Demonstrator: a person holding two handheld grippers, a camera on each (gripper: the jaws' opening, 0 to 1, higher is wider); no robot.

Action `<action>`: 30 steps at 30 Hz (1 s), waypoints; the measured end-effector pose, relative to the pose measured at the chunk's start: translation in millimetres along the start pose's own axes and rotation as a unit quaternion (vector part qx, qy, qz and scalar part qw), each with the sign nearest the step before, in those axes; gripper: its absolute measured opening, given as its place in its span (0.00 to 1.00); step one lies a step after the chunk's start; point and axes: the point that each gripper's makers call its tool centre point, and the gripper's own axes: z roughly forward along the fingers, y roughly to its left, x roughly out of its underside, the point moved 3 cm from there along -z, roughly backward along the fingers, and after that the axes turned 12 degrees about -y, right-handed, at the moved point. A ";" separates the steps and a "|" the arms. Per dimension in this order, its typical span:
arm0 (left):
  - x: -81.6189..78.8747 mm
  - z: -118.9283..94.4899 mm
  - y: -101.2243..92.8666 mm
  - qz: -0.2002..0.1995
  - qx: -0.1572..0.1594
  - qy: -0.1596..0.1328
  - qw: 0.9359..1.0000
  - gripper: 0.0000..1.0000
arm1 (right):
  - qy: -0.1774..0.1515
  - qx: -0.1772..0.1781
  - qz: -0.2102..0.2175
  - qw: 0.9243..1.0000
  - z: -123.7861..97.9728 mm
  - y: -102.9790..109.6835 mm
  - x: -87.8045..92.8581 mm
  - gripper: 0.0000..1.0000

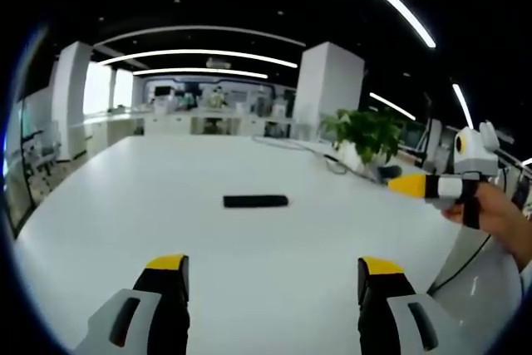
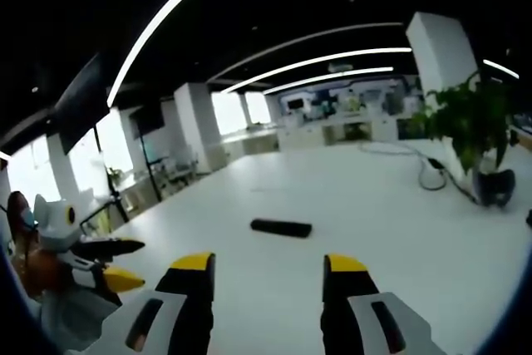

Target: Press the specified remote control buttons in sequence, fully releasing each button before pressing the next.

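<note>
Both hand-held grippers are held above the near edge of the white table [image 1: 125, 205], and nothing is pinched by either one. For the left gripper [image 1: 274, 288], the jaws are seen spread wide apart, with bare table surface between the yellow tips. For the right gripper [image 2: 268, 284], the jaws are also spread, though a little less wide, and nothing is held between them. In the left gripper view the right gripper [image 1: 407, 186] is also seen entering from the right, held by a hand [image 1: 495, 214], and from that side its tips appear close together, so its exact opening cannot be told there. The remote control [image 1: 255, 201] is laid flat near the middle of the table, well apart from all jaws, and its buttons cannot be distinguished. A potted plant [image 1: 366, 135] is standing by the far right edge of the table. It is judged that no button is being pressed yet, and the approach step is in hand. For the next move, one gripper should be brought forward and down over the remote control, and one tip should be lowered on the first required button.
</note>
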 end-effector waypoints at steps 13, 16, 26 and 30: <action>-7.8 0.5 -1.7 -0.037 0.003 -0.025 0.999 0.86 | 0.000 -0.001 0.000 1.000 0.6 -1.4 0.7 0.49; -9.4 0.1 -0.7 -0.042 0.000 -0.027 0.999 0.86 | 0.001 -0.002 -0.001 1.000 0.6 -1.6 0.9 0.49; -16.1 1.0 -11.9 -0.010 0.046 -0.040 0.998 0.90 | -0.015 -0.041 -0.072 0.996 9.9 8.2 -10.1 0.50; -13.0 0.4 -18.8 0.019 0.053 -0.030 0.998 0.86 | -0.020 -0.031 -0.068 0.997 8.7 5.1 -11.3 0.49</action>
